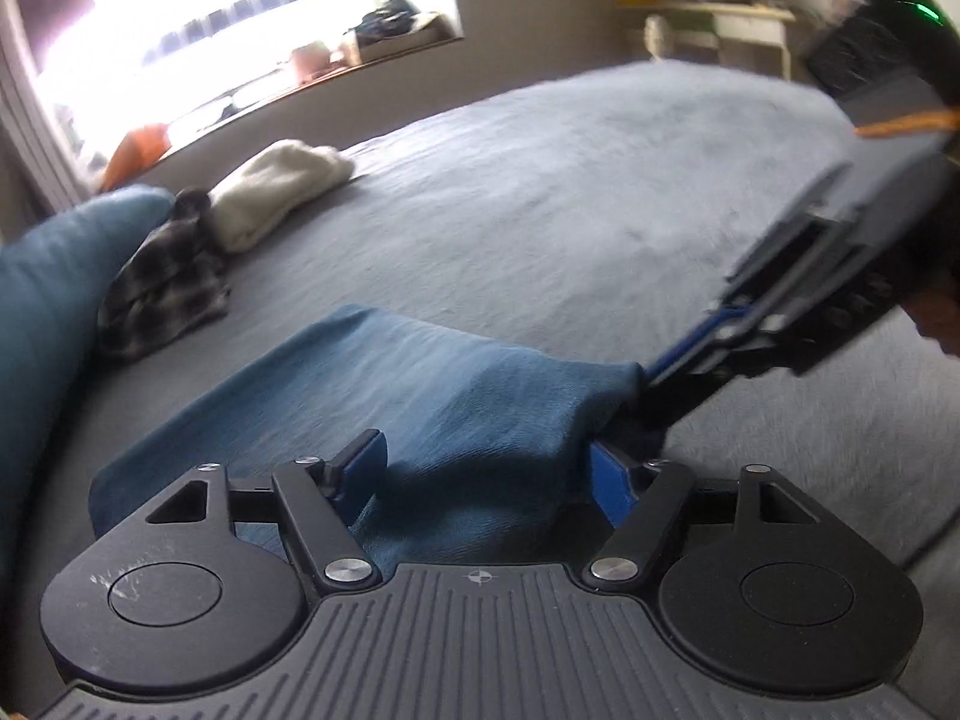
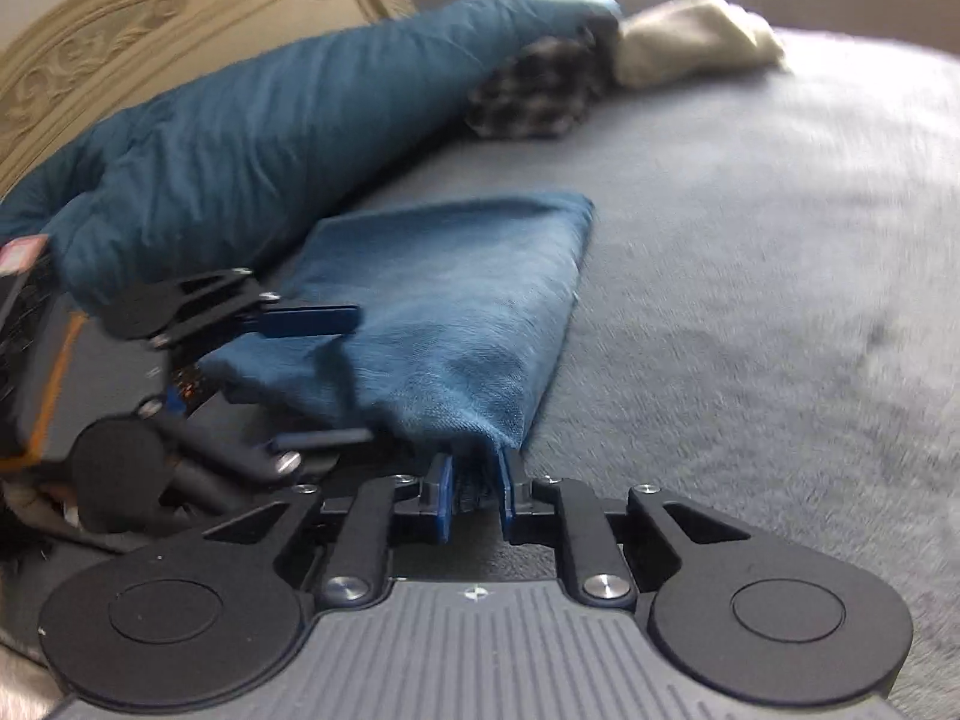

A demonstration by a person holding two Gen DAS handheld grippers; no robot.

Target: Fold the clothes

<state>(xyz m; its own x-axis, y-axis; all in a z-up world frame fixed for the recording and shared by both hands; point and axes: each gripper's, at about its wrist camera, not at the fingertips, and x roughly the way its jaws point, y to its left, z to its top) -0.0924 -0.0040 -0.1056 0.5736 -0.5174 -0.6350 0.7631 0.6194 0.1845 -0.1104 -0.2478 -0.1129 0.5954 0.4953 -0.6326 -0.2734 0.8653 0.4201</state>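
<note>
A folded blue garment (image 1: 456, 384) lies on the grey bedspread (image 1: 570, 180). My left gripper (image 1: 486, 456) stands open, its blue fingers wide apart, with the garment's near edge bunched between them. In the left wrist view my right gripper (image 1: 651, 375) reaches in from the right and pinches the garment's right corner. Seen from the right wrist, the blue garment (image 2: 456, 300) stretches away from my right gripper (image 2: 474, 474), whose fingers are shut on its near corner. The left gripper (image 2: 342, 378) sits at the left with one finger above the cloth's edge and one below.
A teal pillow (image 2: 240, 120) lies along the carved headboard (image 2: 150, 18). Beside it rest a folded plaid garment (image 1: 168, 282) and a folded cream garment (image 1: 282, 192). A bright window with a cluttered sill (image 1: 360, 54) and a desk (image 1: 720, 18) stand beyond the bed.
</note>
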